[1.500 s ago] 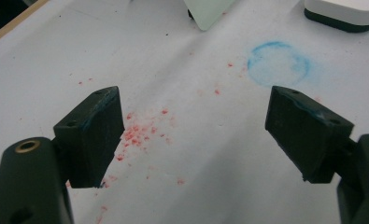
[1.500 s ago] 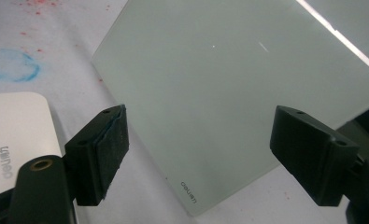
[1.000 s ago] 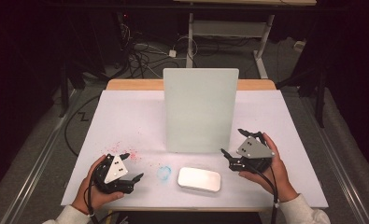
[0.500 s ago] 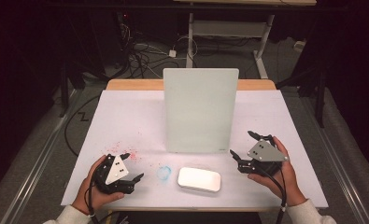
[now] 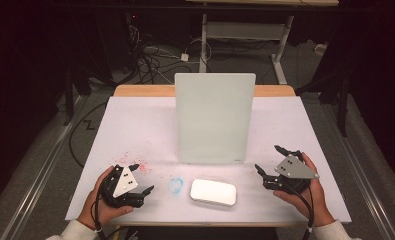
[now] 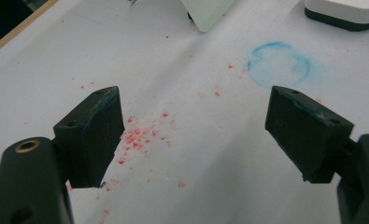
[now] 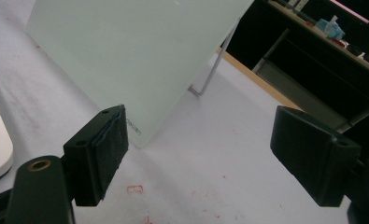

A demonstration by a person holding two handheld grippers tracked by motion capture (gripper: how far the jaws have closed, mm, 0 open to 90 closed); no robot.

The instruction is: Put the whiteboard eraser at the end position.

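A pale green-white board (image 5: 214, 117) stands upright on a wire stand in the middle of the white table (image 5: 135, 125). In front of it lies a flat white rounded block (image 5: 213, 192). My left gripper (image 5: 141, 178) rests near the front left edge, open, with nothing between its jaws. In the left gripper view its pads (image 6: 95, 133) frame red specks (image 6: 138, 137) and a blue ring mark (image 6: 279, 64). My right gripper (image 5: 268, 161) sits at the front right, open and empty. The right gripper view shows the board (image 7: 135, 51) just beyond its pads (image 7: 109, 149).
Red crumbs (image 5: 135, 162) and a blue chalk-like ring (image 5: 176, 185) mark the table between the left gripper and the white block. Cables (image 5: 150, 55) and a metal desk frame (image 5: 245, 30) lie on the floor behind the table. Bare table surface lies left and right of the board.
The right hand and its gripper have drawn back toward the front right edge, away from the board. The left gripper has stayed in place.
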